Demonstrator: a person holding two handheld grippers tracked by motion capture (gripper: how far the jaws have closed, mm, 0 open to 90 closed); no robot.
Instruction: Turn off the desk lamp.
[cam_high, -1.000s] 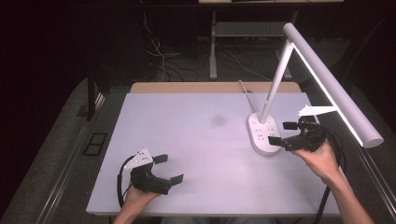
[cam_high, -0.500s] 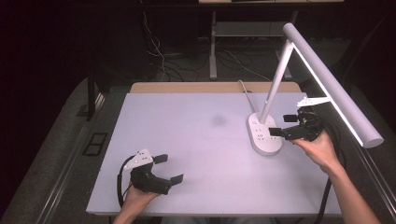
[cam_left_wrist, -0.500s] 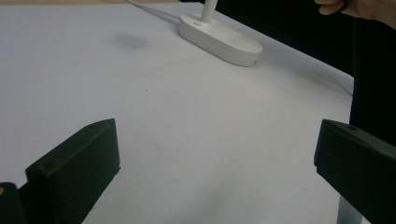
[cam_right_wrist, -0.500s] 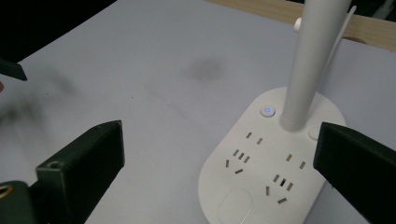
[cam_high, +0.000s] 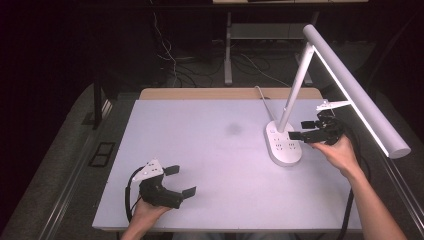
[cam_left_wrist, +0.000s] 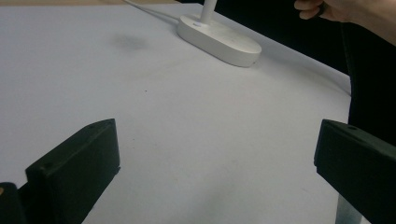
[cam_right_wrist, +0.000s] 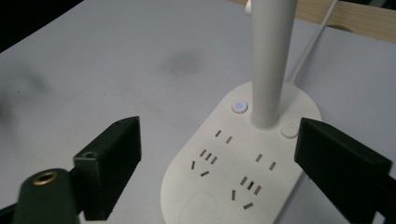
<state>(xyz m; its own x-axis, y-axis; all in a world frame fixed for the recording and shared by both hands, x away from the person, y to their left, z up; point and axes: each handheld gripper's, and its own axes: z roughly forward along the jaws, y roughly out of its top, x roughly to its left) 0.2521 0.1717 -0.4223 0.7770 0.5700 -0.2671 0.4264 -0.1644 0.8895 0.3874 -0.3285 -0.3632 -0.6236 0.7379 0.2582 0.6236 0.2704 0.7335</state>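
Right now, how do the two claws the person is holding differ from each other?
The left claw sits low over bare table near the front edge, with nothing between its jaws. The right claw is out by the white lamp base, pointed at it, the base lying ahead between its jaws without being touched; they have just been closing a little. The left claw's jaws stand wider apart. Both are black, two-jawed, open and held in a hand.

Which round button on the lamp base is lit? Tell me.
The power button, left of the lamp stem, glows blue; the plain button at the stem's right is unlit.
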